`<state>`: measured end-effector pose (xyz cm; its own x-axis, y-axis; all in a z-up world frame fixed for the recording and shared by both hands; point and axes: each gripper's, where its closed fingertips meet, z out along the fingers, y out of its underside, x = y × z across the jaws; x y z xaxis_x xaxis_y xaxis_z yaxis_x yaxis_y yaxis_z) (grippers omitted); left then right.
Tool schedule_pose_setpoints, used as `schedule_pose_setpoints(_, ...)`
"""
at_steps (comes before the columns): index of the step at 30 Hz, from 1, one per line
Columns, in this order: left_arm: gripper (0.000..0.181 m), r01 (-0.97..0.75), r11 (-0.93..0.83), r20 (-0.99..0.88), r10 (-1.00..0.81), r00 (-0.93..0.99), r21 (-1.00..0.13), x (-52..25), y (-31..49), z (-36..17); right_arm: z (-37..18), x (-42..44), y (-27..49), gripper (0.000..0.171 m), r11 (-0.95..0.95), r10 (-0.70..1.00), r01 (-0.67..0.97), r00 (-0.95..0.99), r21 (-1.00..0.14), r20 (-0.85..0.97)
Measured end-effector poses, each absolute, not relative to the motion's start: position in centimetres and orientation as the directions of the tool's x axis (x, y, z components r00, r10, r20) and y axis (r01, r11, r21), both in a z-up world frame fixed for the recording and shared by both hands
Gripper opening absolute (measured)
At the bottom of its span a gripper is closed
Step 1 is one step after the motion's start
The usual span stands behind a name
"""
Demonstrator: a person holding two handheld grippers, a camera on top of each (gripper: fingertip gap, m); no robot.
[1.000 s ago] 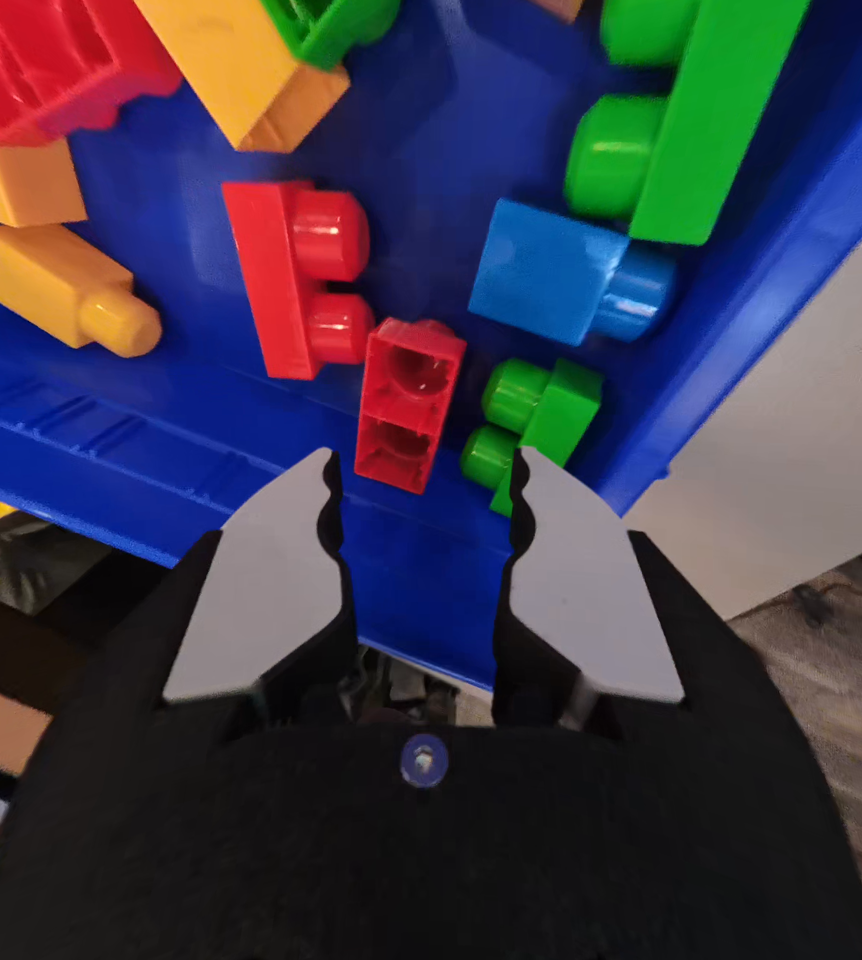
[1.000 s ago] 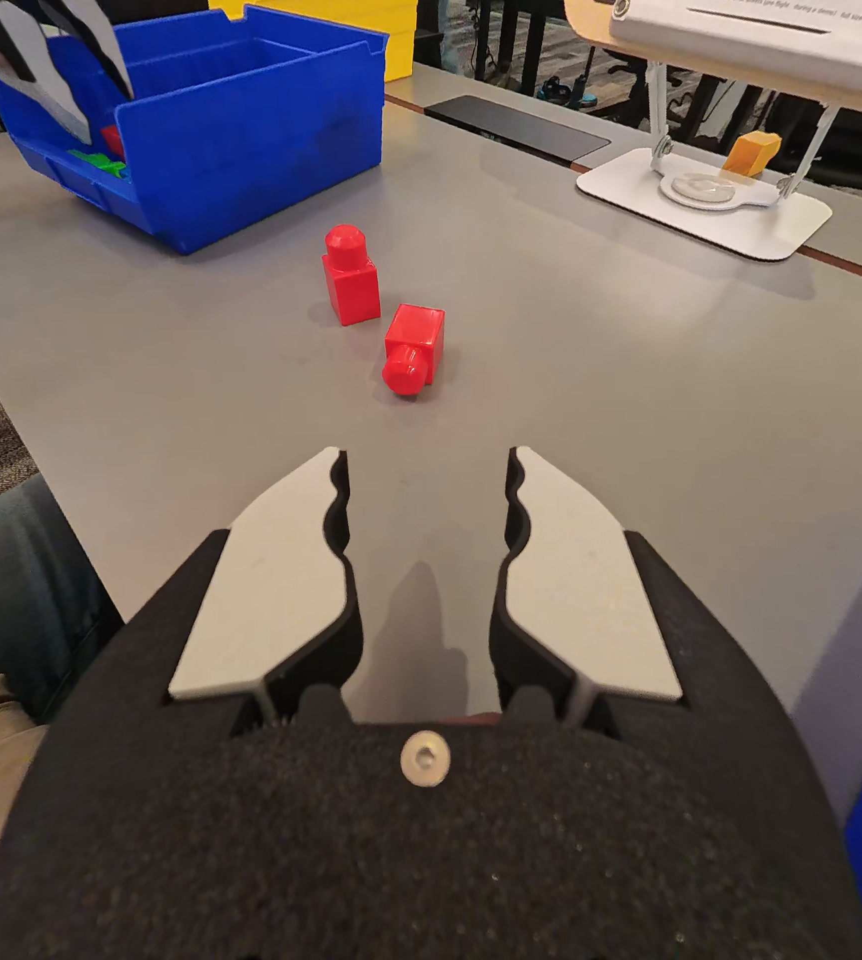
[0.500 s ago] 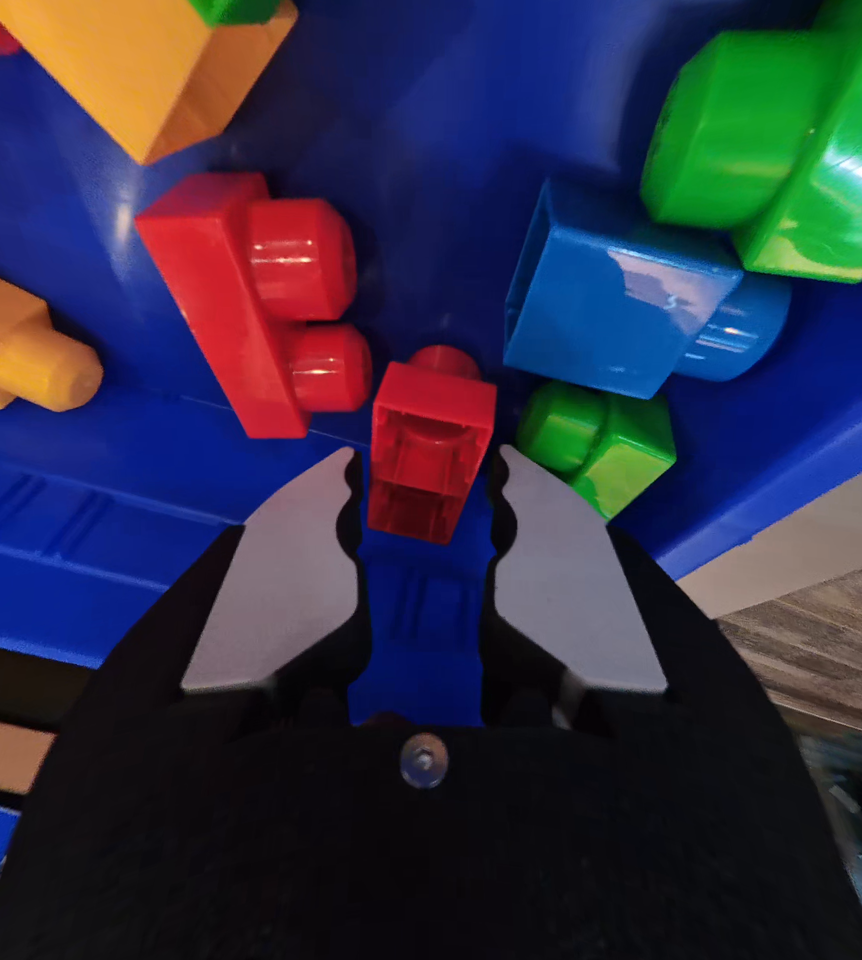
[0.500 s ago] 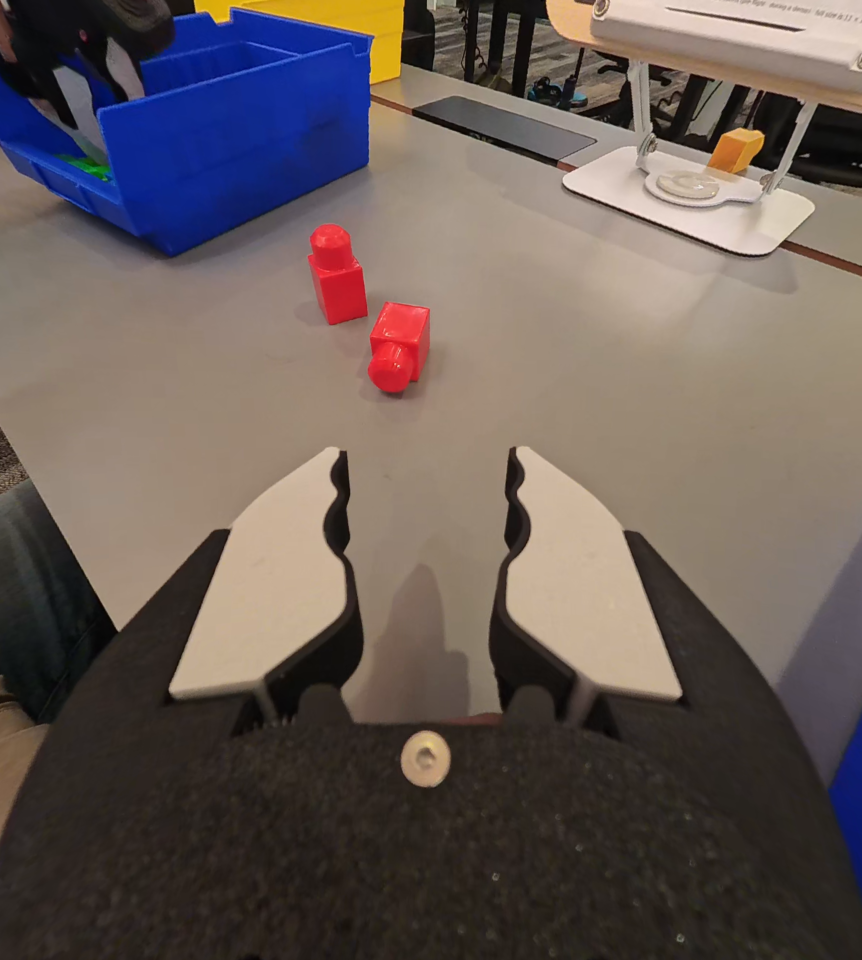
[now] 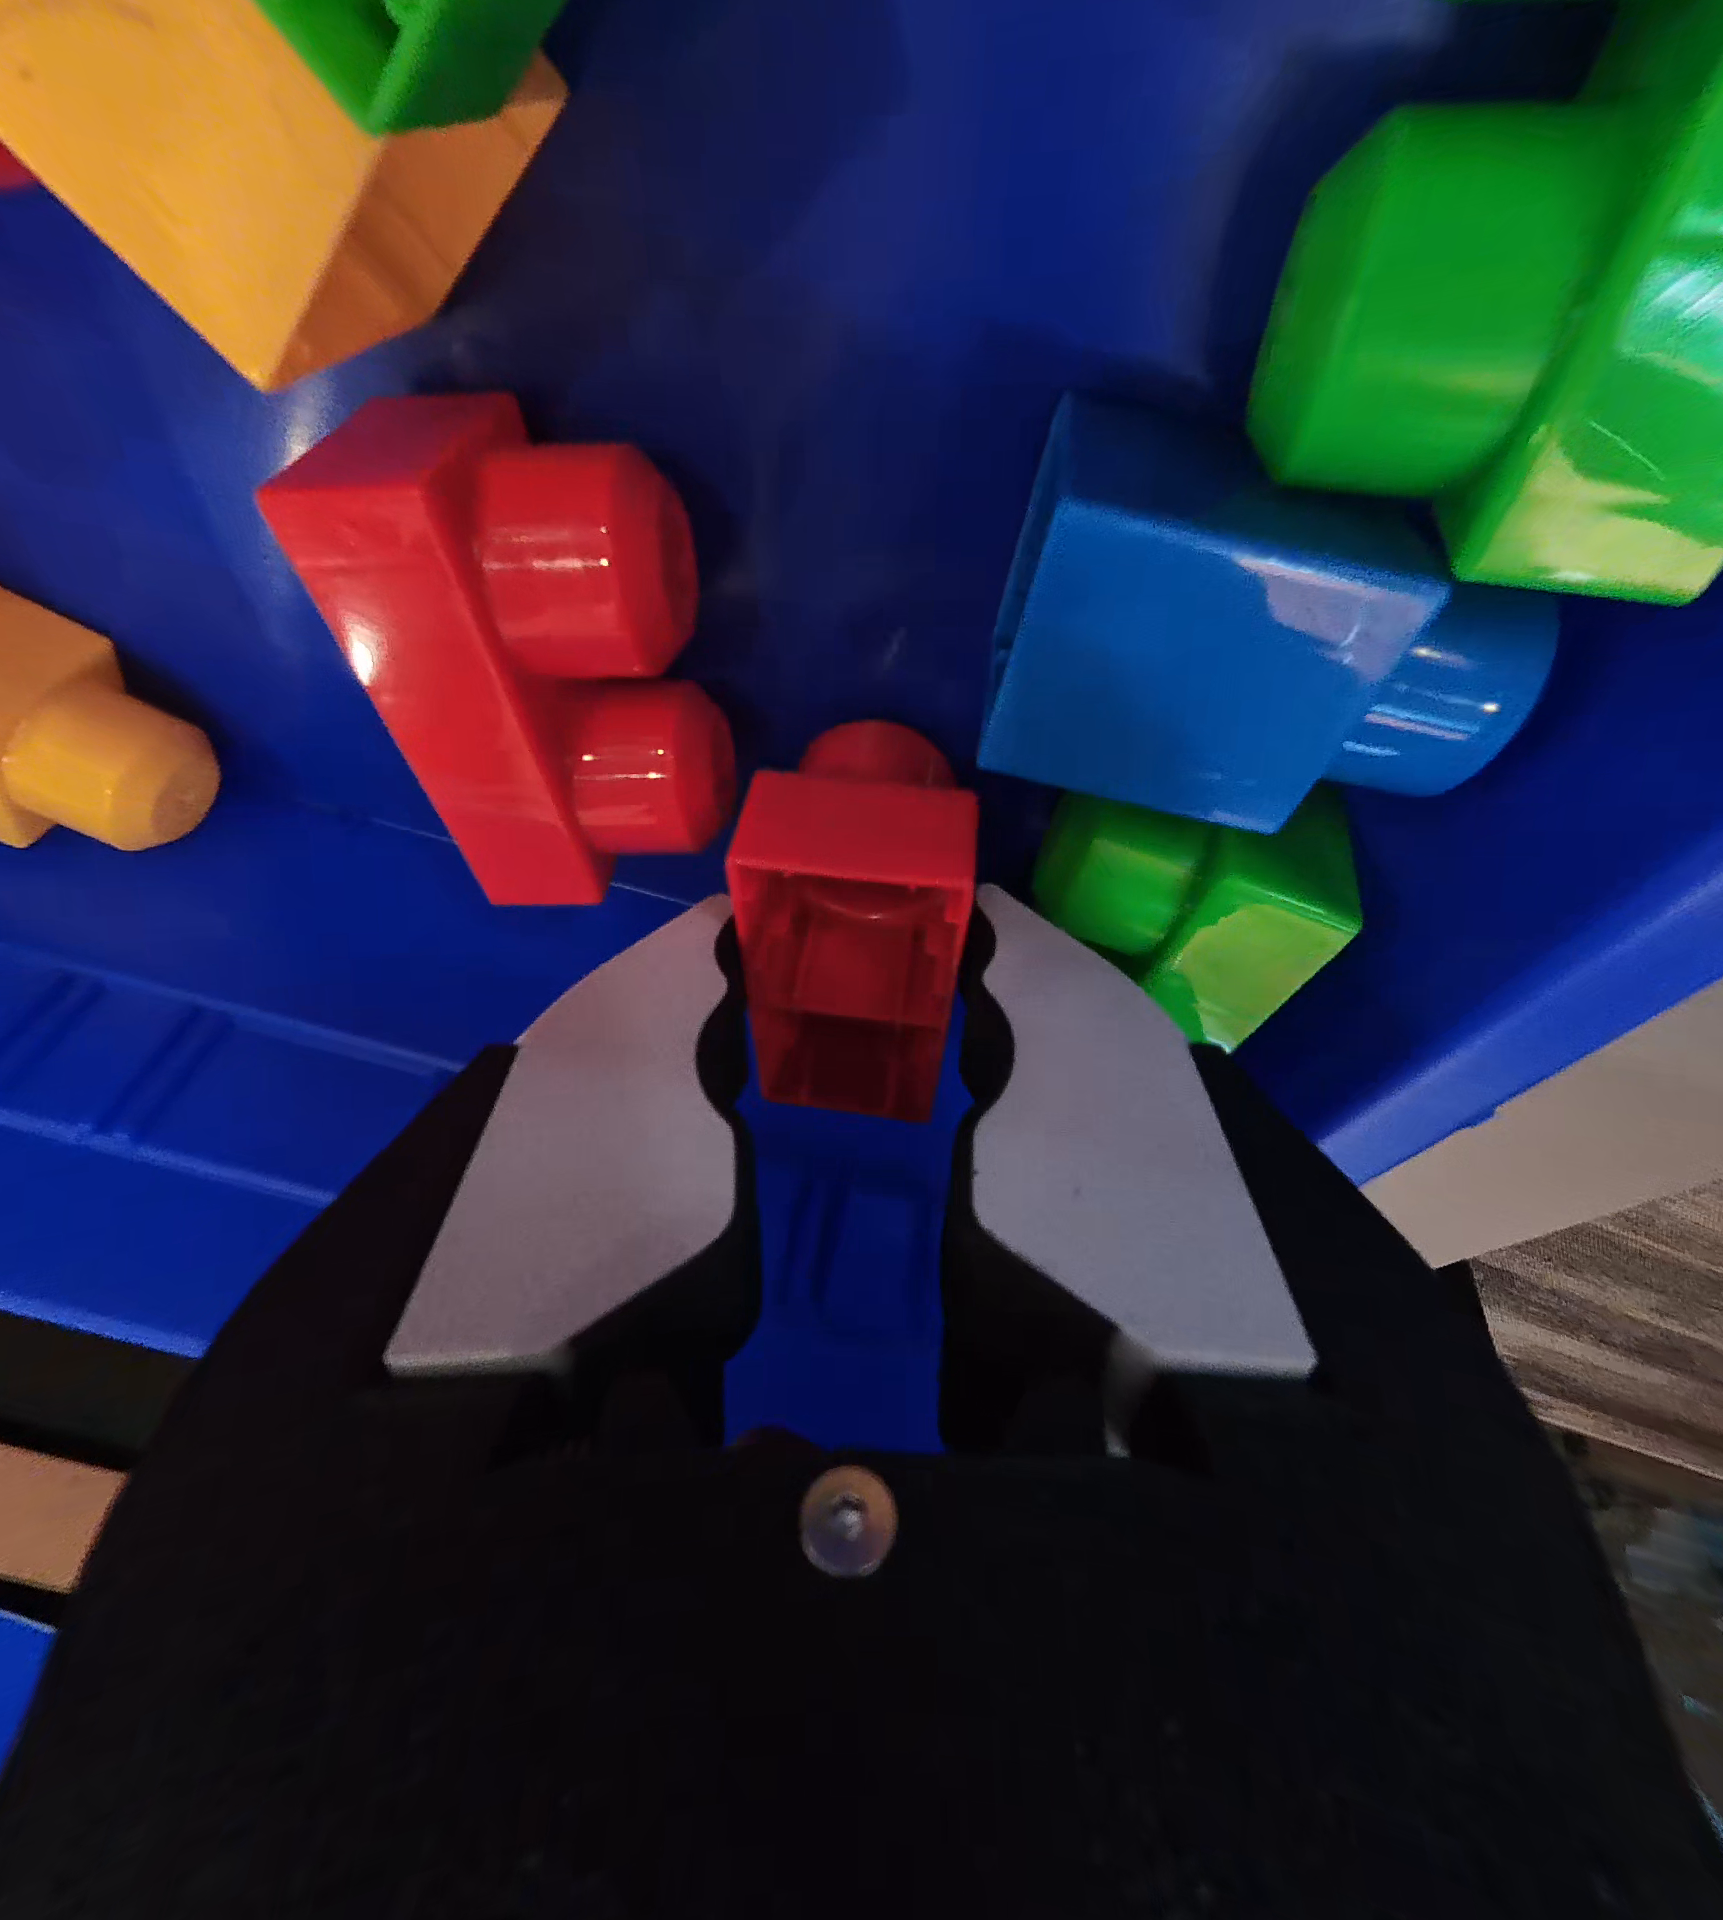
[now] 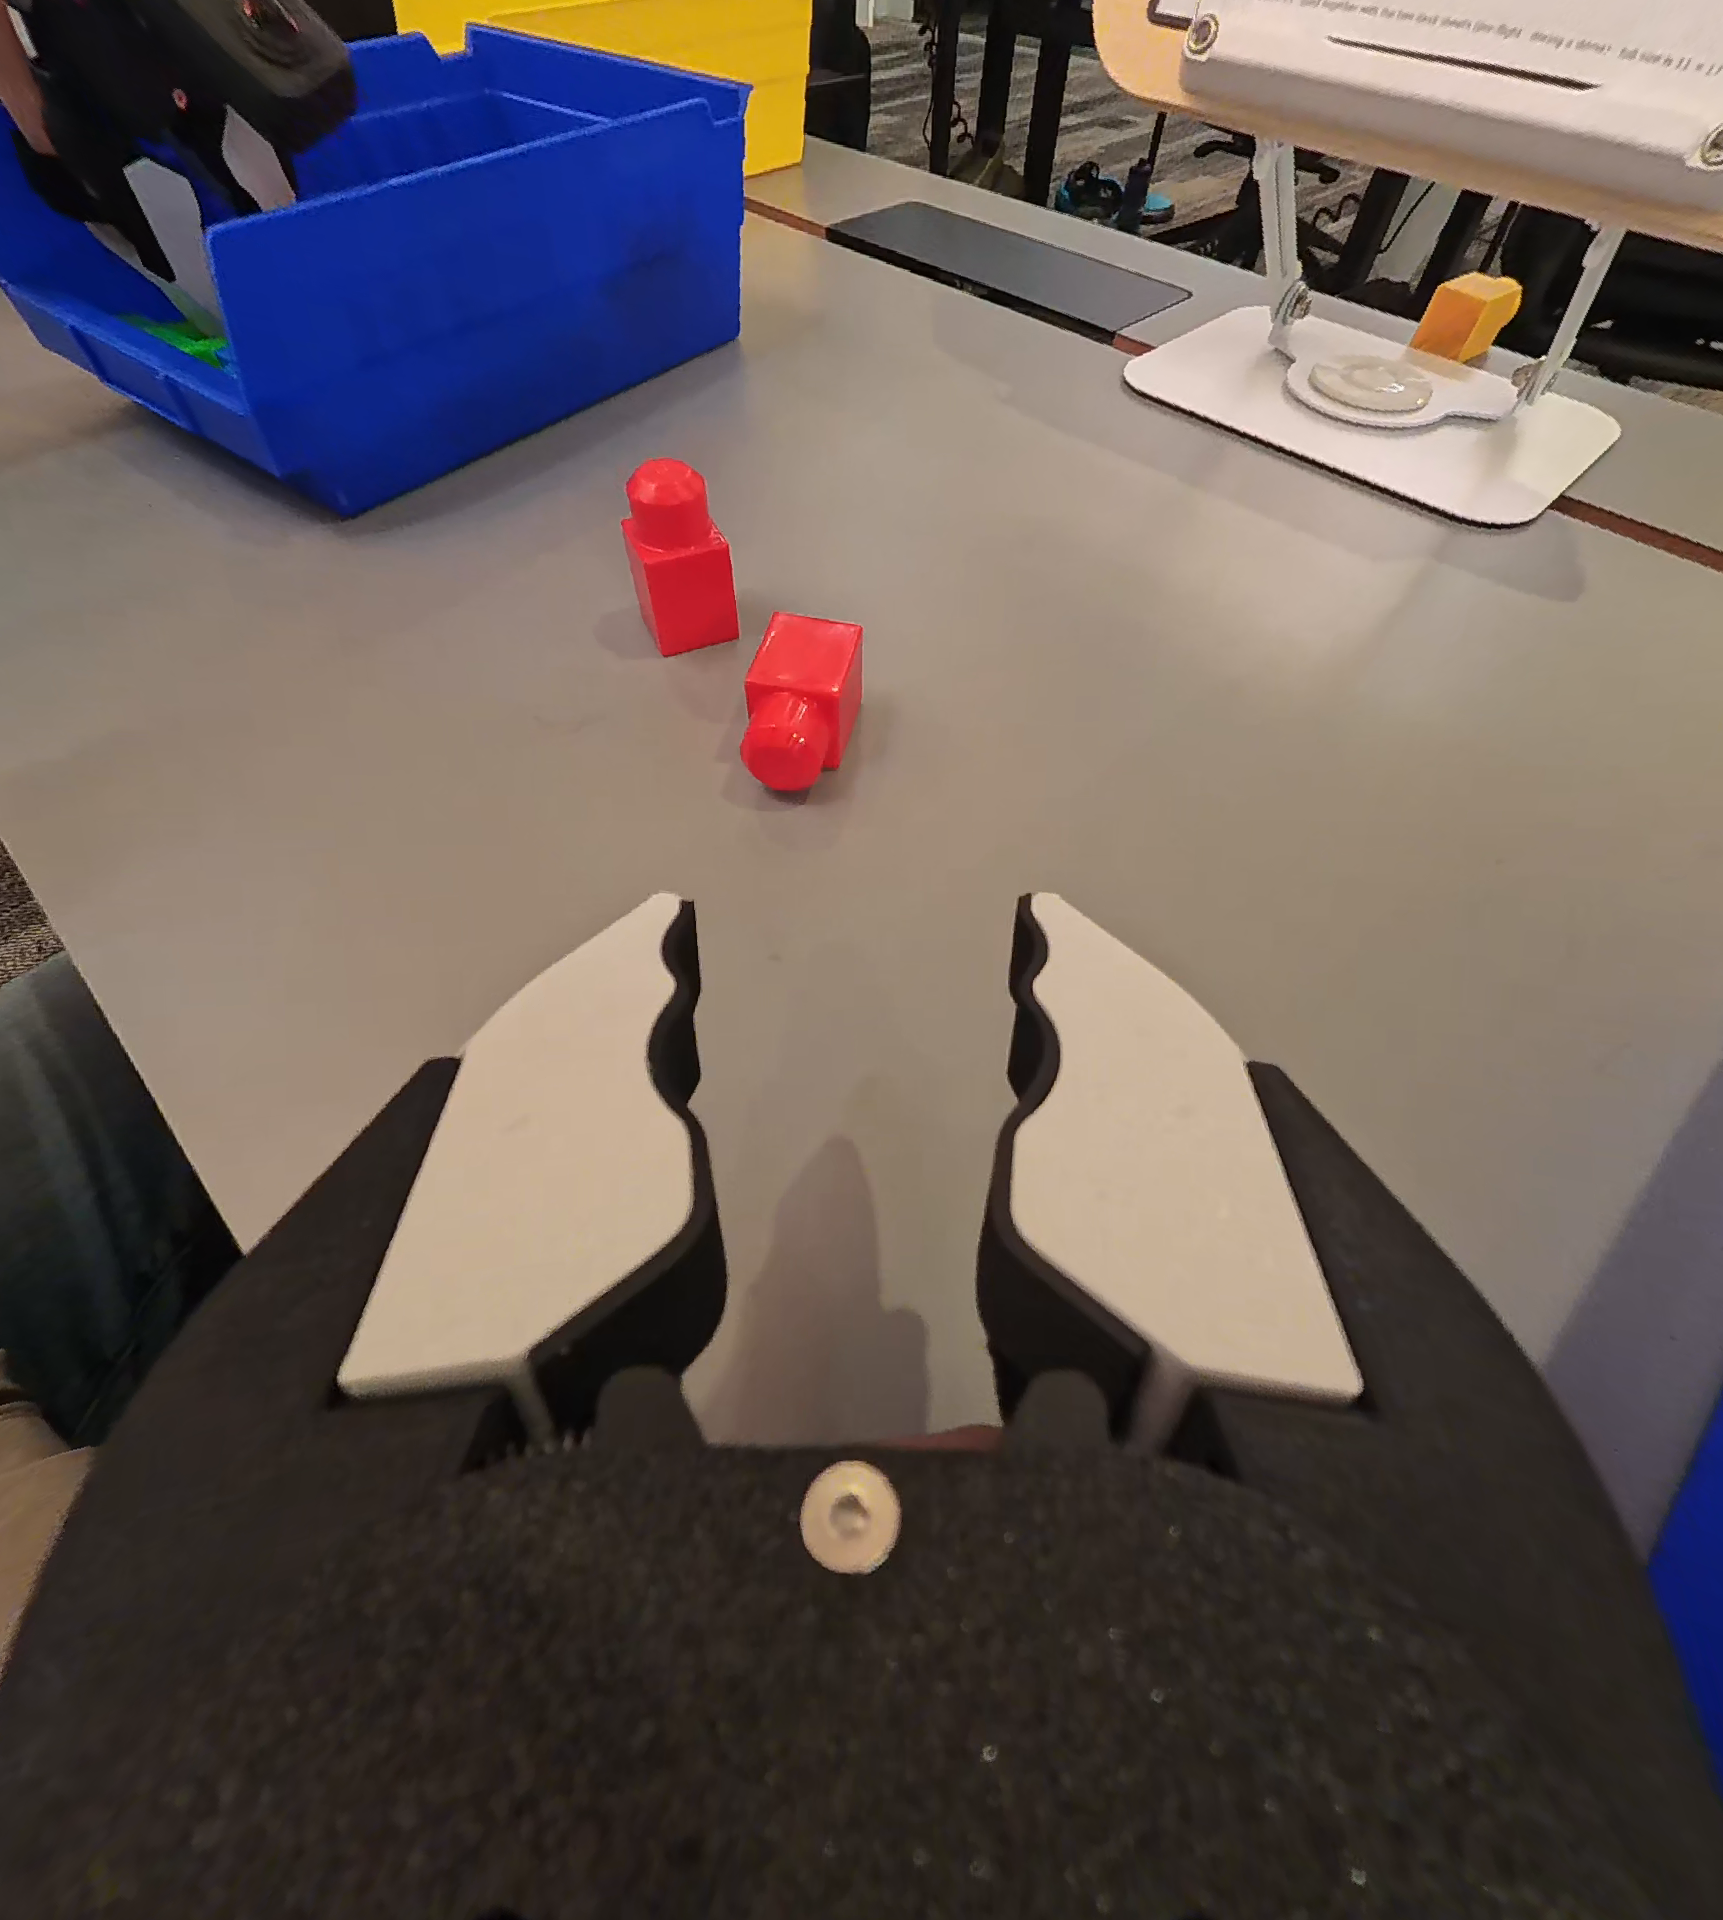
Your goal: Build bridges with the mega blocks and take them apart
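Two tools: left tool point(image 5: 852, 914) clamps red block point(image 5: 852, 935); right tool point(image 6: 852, 914) agape, empty.

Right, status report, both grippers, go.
Left gripper in the blue bin, shut on a red two-stud block. Right gripper open, empty, above the table. Green block and red block crowd the grasp.

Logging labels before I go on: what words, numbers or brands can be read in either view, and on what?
White stand: one line of small print along its top panel, too small and blurred to read.
Blue bin: no writing visible.
Red blocks: no writing visible.
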<state>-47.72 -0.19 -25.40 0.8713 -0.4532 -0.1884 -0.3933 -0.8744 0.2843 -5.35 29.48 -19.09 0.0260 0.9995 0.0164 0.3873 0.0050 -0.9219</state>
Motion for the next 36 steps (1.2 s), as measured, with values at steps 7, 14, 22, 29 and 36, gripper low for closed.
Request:
schedule_pose_setpoints(7,0.038,-0.402,-0.909,-0.309,-0.417,0.855,0.113,-46.7,1.7,-21.3,-19.0,-5.5,29.0,0.057,0.013,1.0,0.388,0.016,-0.922,0.021)
schedule_pose_setpoints(14,0.038,-0.336,-0.883,-0.483,-0.149,0.863,-0.328,-42.0,3.9,-13.8,-18.5,-5.5,28.6,0.057,0.024,1.0,0.38,0.01,-0.925,0.03)
schedule_pose_setpoints(22,0.037,-0.188,-0.678,-0.384,0.15,0.911,-0.711,-31.7,2.8,-11.4,-18.4,-5.8,27.8,0.057,0.047,0.999,0.387,-0.005,-0.921,0.048)
schedule_pose_setpoints(29,0.037,0.0,-0.507,-0.199,0.338,0.92,-0.862,-25.7,1.8,-15.3,-18.3,-5.9,27.5,0.057,0.057,0.998,0.387,-0.01,-0.92,0.057)
schedule_pose_setpoints(36,0.037,0.059,-0.496,-0.145,0.363,0.92,-0.866,-22.6,2.2,-19.0,-18.4,-5.8,27.5,0.057,0.057,0.998,0.393,-0.01,-0.918,0.058)
